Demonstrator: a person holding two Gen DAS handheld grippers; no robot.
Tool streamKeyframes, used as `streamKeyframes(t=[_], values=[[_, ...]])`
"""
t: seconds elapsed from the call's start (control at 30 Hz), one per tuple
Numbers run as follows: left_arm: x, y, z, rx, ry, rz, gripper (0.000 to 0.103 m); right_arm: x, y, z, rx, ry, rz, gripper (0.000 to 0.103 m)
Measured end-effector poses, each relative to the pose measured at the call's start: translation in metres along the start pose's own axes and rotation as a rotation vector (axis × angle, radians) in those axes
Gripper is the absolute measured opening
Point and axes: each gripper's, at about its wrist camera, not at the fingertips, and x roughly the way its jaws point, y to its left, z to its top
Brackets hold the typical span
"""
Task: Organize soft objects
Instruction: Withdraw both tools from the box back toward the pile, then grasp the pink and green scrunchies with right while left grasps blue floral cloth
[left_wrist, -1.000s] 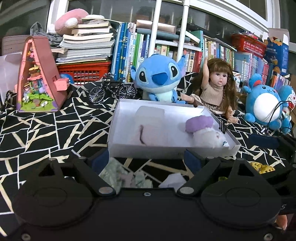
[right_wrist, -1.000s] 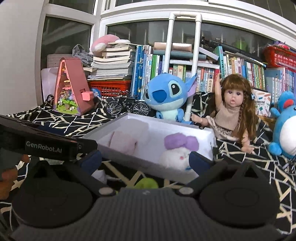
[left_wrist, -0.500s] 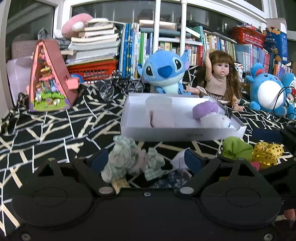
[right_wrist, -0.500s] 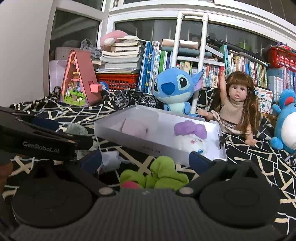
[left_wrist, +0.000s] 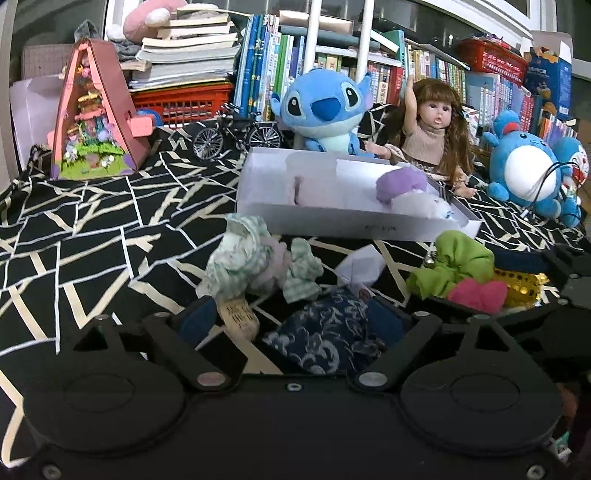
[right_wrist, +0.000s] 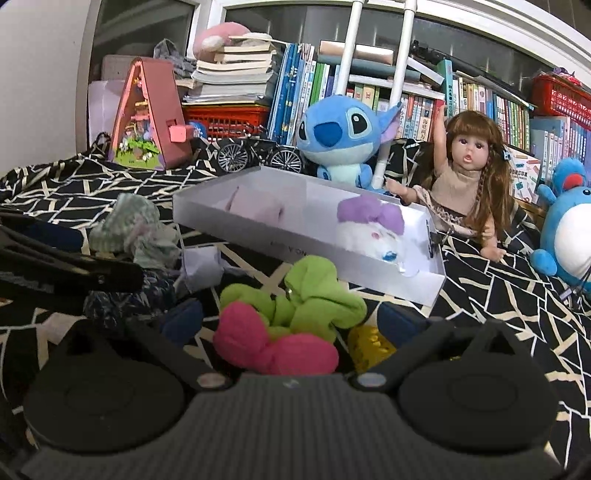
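Note:
A pile of soft things lies on the black patterned cloth in front of a white box (left_wrist: 343, 223) (right_wrist: 306, 251). My left gripper (left_wrist: 291, 321) hangs low over a navy patterned pouch (left_wrist: 325, 339). The pouch lies between the closing jaws, and the left pad stands clear of it. A green-checked scrunchie (left_wrist: 243, 258) and white paper (left_wrist: 360, 264) lie just beyond. My right gripper (right_wrist: 290, 321) is open around a green scrunchie (right_wrist: 299, 299) and a pink one (right_wrist: 273, 347); a yellow sequined piece (right_wrist: 369, 345) lies by its right finger. In the box are a pale pink item (right_wrist: 258, 208) and a white plush with a purple bow (right_wrist: 373, 229).
Behind the box sit a blue plush (left_wrist: 325, 110), a doll (left_wrist: 436, 136), a model bicycle (left_wrist: 236, 136) and a pink toy house (left_wrist: 92, 122). Books and red baskets line the back. A round blue plush (left_wrist: 524, 170) sits at the right.
Both grippers have sunk and drawn back from the box to the pile. The navy pouch now lies between the left fingers, the green and pink scrunchies between the right fingers.

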Motion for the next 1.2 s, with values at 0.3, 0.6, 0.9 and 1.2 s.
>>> streamKeyframes(t=[0.3, 0.6, 0.9, 1.2], values=[[0.000, 0.001, -0.003, -0.025, 0.038, -0.040, 0.070, 0.013, 0.000, -0.007, -0.008, 0.036, -0.030, 0.103], [0.004, -0.008, -0.002, 0.019, 0.030, -0.039, 0.070, 0.024, 0.002, -0.007, -0.023, 0.103, -0.022, 0.103], [-0.003, -0.001, -0.001, -0.019, 0.075, -0.064, 0.070, 0.028, 0.001, -0.005, 0.007, 0.117, -0.034, 0.103], [-0.005, 0.002, -0.003, -0.054, 0.072, -0.060, 0.070, 0.021, 0.004, -0.006, -0.024, 0.081, -0.028, 0.097]])
